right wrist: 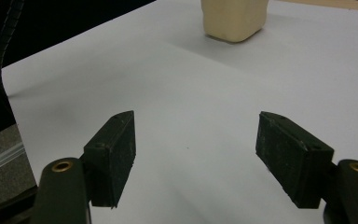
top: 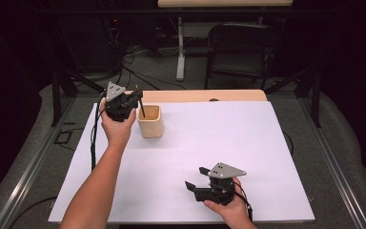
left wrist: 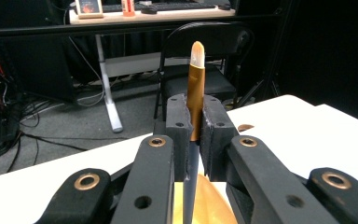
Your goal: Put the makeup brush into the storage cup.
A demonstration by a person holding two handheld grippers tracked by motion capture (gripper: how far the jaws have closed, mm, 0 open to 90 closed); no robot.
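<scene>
A paintbrush (left wrist: 196,79) with a gold ferrule, a pale bristle tip and a dark handle stands nearly upright between the pads of my left gripper (left wrist: 196,116), which is shut on it. In the high view the left gripper (top: 134,99) hovers at the far left of the table, and the brush (top: 141,109) angles down with its handle end inside a tan cup (top: 151,121). The cup's rim (left wrist: 209,200) lies just below the jaws. My right gripper (top: 196,183) rests low near the front edge, open, with nothing between its fingers (right wrist: 112,154). Farther off stands the cup (right wrist: 235,18).
A white sheet (top: 219,143) covers the wooden table (top: 228,95). Beyond the far edge stand a black folding chair (top: 240,47), a desk leg (top: 180,52) and loose cables on the floor. Metal rails run along both sides.
</scene>
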